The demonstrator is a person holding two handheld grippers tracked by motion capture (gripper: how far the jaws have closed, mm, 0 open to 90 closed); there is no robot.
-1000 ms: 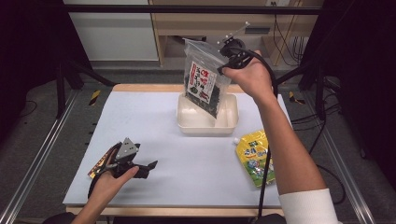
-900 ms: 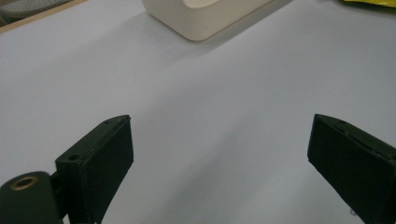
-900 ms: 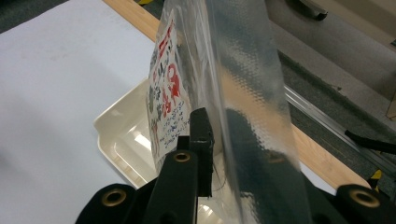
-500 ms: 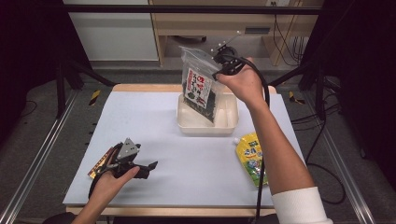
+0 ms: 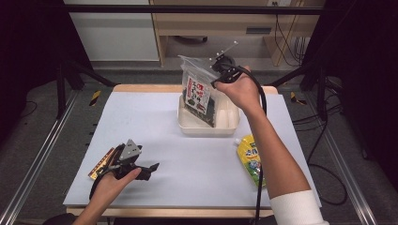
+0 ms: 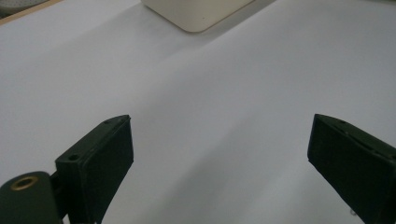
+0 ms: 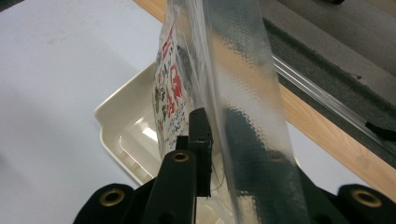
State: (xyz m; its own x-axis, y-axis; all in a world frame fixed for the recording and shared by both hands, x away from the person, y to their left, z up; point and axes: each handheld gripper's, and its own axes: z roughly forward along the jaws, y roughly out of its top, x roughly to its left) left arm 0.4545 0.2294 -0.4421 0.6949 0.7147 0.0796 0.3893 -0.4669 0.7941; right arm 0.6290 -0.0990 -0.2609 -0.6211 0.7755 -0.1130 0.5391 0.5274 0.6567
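The right gripper (image 5: 217,79) is clamped on the top edge of the seaweed snack bag (image 5: 199,96) (clear seal strip uppermost), which hangs tilted with its lower end inside the cream tray (image 5: 187,123) near the desk's far edge. The left gripper (image 5: 148,168), jaws spread wide and holding nothing, rests near the front-left corner.

High view looks fwd and down from above the person's side, whole table (image 5: 141,122) in frame. Left gripper (image 6: 219,154) cam sits low, near the tabletop, facing a cream tray (image 6: 196,14) ahead. Right gripper (image 7: 219,140) cam looks close-up onto that tray, seen in all views.
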